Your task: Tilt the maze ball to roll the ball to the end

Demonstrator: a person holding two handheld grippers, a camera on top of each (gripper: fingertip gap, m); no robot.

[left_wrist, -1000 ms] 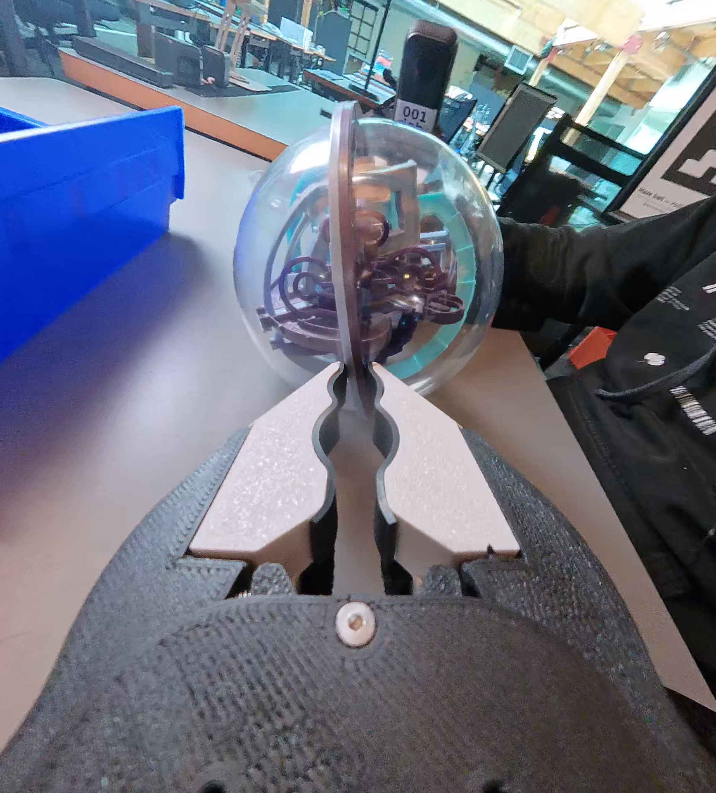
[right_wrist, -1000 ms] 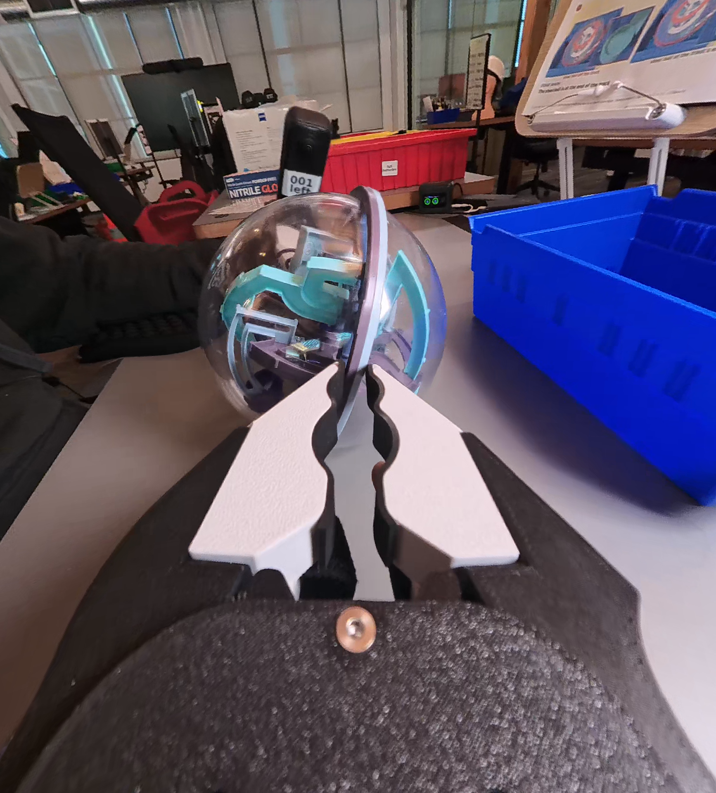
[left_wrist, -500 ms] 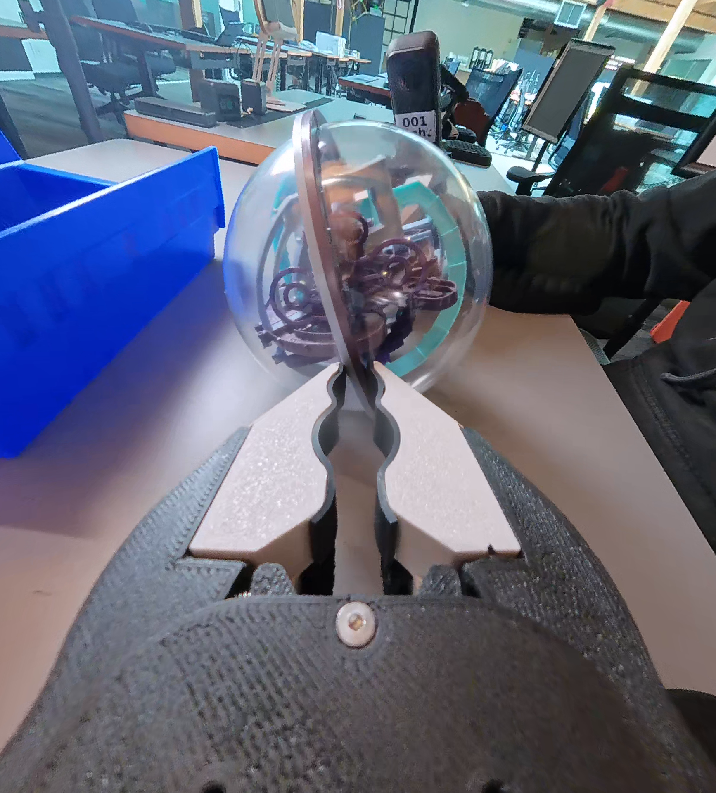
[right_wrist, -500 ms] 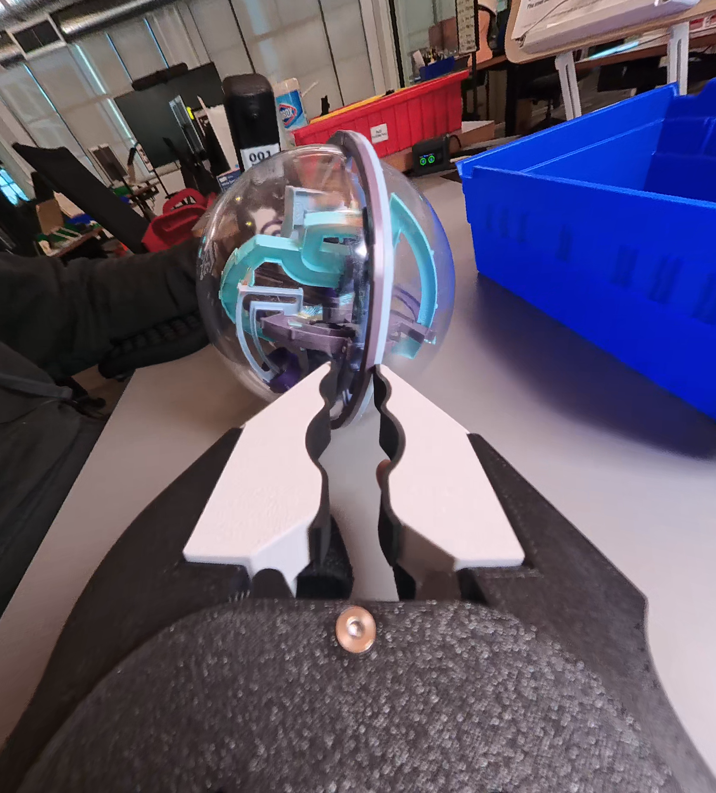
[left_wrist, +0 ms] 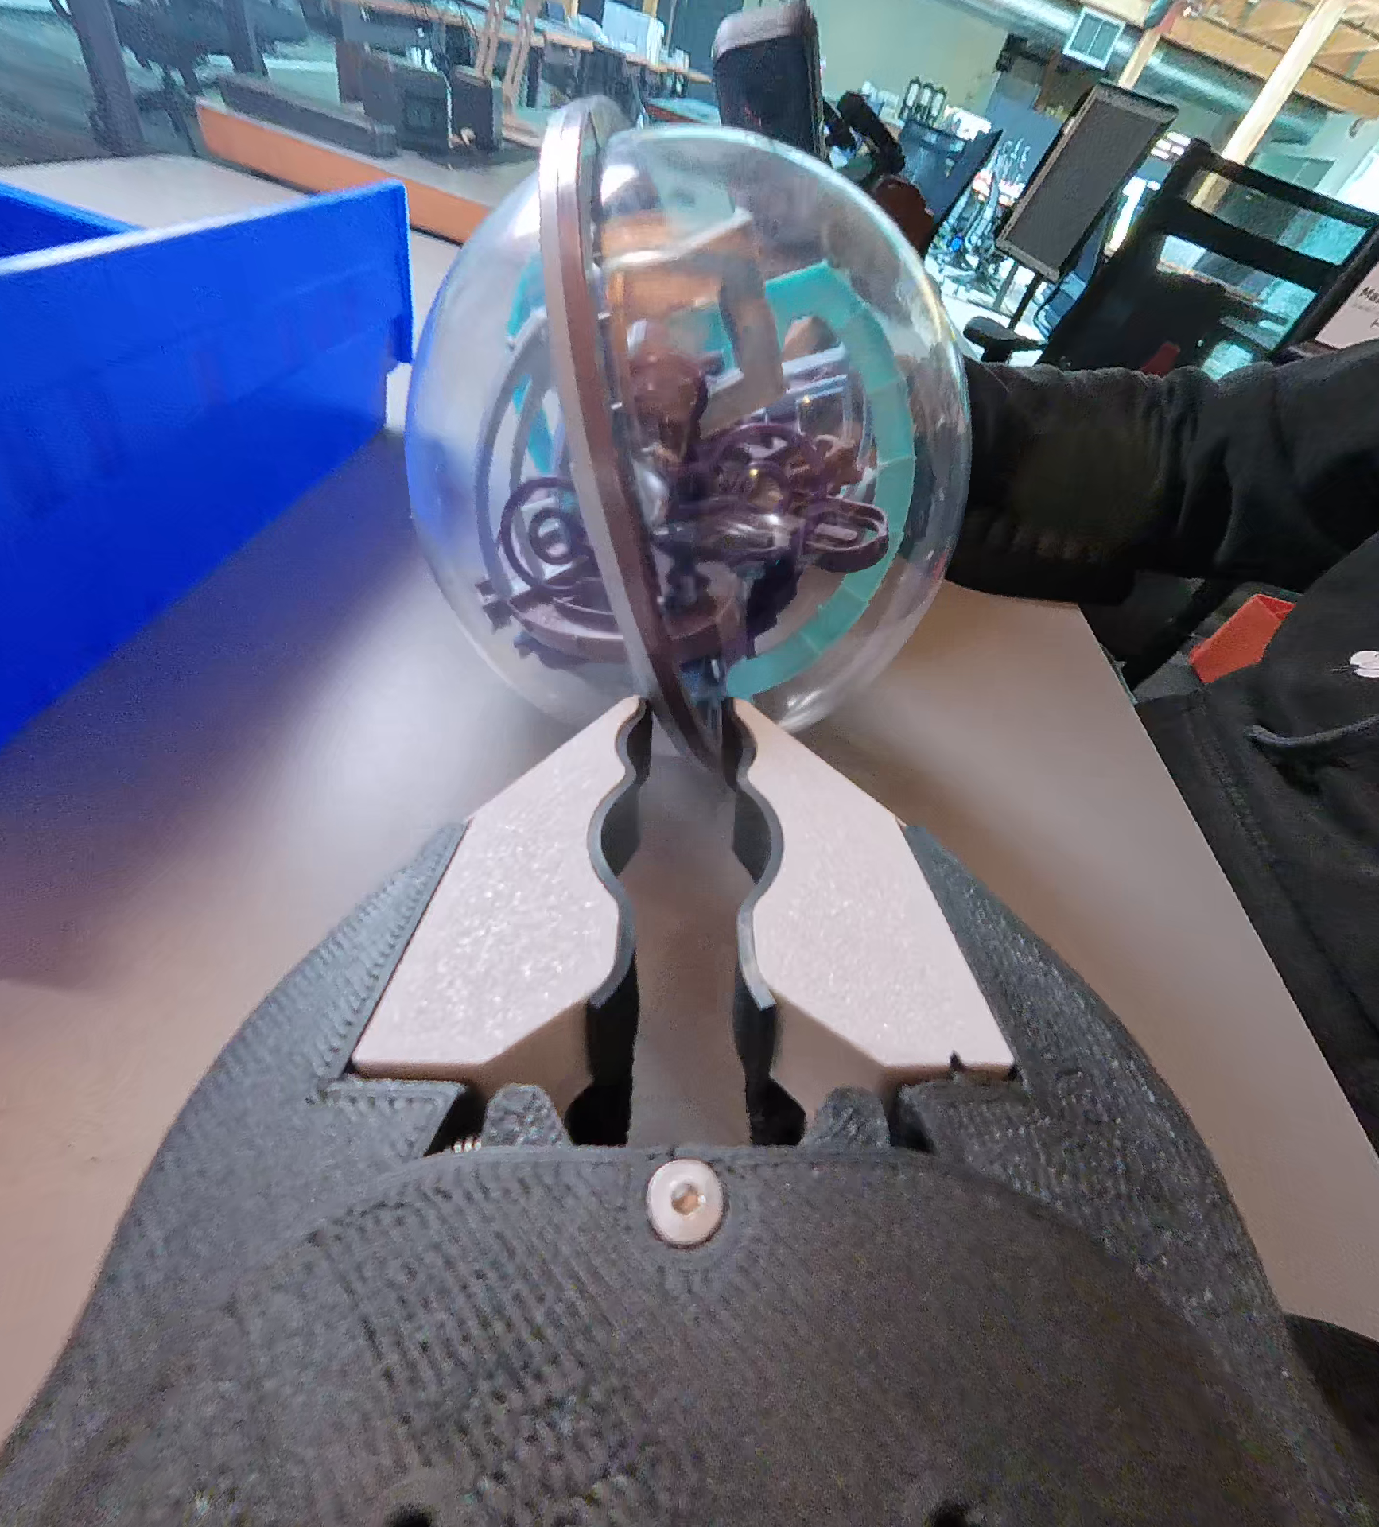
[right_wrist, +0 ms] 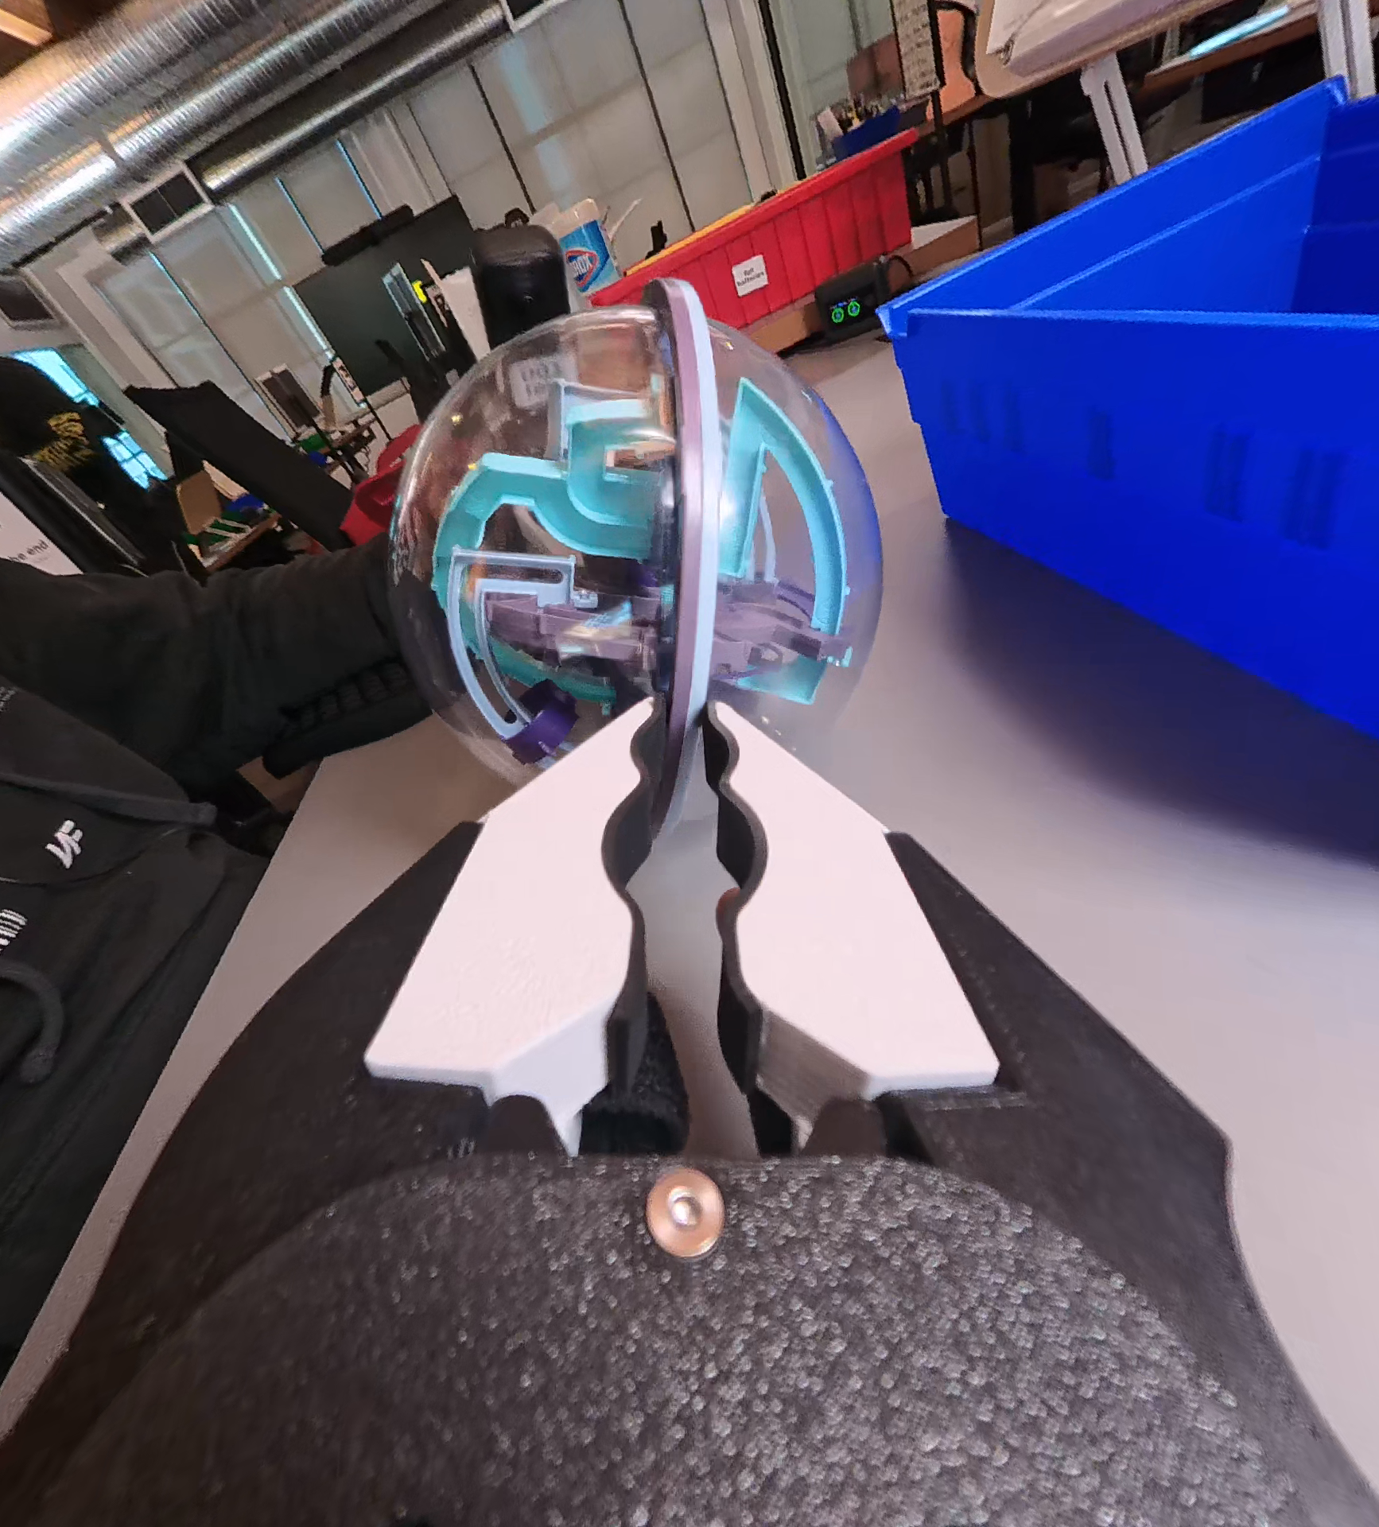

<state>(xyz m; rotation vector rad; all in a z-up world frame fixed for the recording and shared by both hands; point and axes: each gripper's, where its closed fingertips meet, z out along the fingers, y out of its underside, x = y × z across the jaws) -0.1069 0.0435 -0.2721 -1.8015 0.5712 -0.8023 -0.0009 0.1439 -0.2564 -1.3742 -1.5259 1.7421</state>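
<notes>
The maze ball (left_wrist: 752,430) is a clear sphere with teal, purple and brown tracks inside and a flat purple-grey rim around its middle. My left gripper (left_wrist: 686,727) is shut on that rim at the ball's near side. My right gripper (right_wrist: 682,727) is shut on the same rim from the opposite side of the maze ball (right_wrist: 587,537). The ball is held above the table, its rim tilted. I cannot make out the small rolling ball inside. The right gripper's dark body (left_wrist: 769,74) shows behind the sphere in the left wrist view.
A blue bin (left_wrist: 133,413) stands on the grey table (left_wrist: 174,826) left of the ball; it also shows in the right wrist view (right_wrist: 1207,479) on the right. A person's black sleeve (left_wrist: 1165,479) and jacket (right_wrist: 50,826) lie along the table edge.
Both grippers have kept hold of the rim and tilted the ball. The rim leans more in both views, and the inner tracks have turned. The right view has pitched upward.
</notes>
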